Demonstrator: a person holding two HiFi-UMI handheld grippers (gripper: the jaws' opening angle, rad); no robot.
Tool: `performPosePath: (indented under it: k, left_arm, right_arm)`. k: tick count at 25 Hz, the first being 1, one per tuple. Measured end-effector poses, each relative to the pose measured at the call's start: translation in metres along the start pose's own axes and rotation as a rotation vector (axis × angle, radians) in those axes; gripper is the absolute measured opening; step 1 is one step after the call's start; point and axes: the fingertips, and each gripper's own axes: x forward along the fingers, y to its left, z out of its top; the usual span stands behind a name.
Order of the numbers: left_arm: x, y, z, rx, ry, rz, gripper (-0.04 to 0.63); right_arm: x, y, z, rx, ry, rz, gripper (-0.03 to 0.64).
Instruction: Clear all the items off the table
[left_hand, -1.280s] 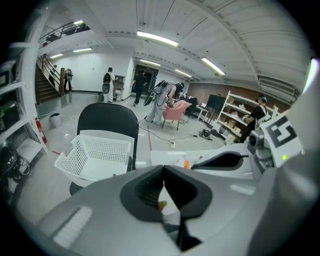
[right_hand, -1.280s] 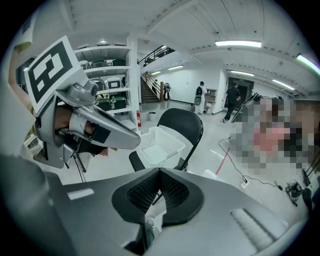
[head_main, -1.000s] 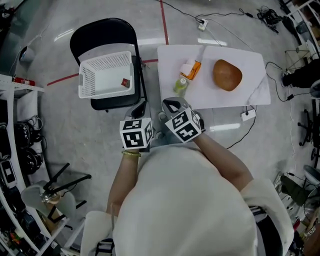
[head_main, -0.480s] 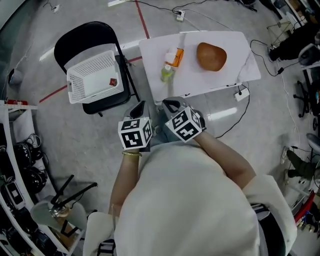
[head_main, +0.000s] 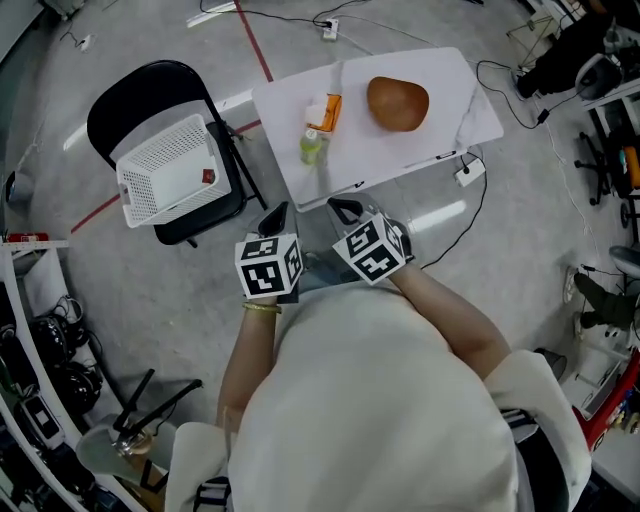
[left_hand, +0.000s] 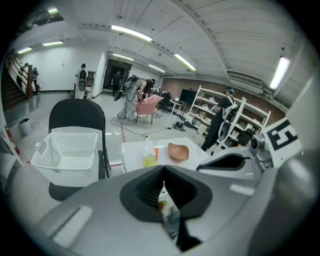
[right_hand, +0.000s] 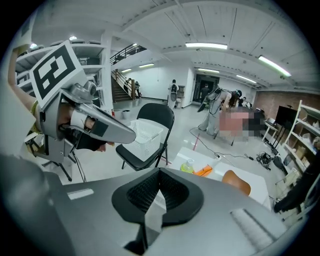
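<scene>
A white table (head_main: 420, 140) carries a brown rounded bowl-like thing (head_main: 397, 103), a small bottle of yellow-green liquid (head_main: 312, 148) and an orange-and-white packet (head_main: 326, 110). To its left, a white basket (head_main: 165, 170) with a small red item (head_main: 207, 177) sits on a black chair (head_main: 120, 95). My left gripper (head_main: 279, 213) and right gripper (head_main: 345, 209) hang side by side short of the table's near edge. Both are shut with nothing in them. The left gripper view has the bottle (left_hand: 149, 159) and the brown thing (left_hand: 178, 151) beyond the closed jaws. The right gripper view also takes in the basket (right_hand: 145, 131).
A power strip (head_main: 465, 172) and cables lie on the floor by the table's right corner. A red tape line (head_main: 250, 45) runs across the floor. Shelving with gear (head_main: 40, 330) lines the left side. People stand far back in the hall (left_hand: 81, 80).
In the head view the table and chair have slid up and to the left and turned slightly. Both grippers keep their place in the picture, still shut and side by side.
</scene>
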Motion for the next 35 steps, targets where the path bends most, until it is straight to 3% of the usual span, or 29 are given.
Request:
performPosePath:
  k: [11,35]
  left_arm:
    - [0.034,-0.044,0.016,0.009,0.003,0.01,0.009]
    - [0.138,-0.182,0.043,-0.097,-0.034,0.125,0.008]
  right_arm:
    - [-0.028,-0.066,-0.033,0.055,-0.009,-0.053,0.0]
    - [-0.075,-0.249,-0.106,-0.008,-0.047,0.007,0.0]
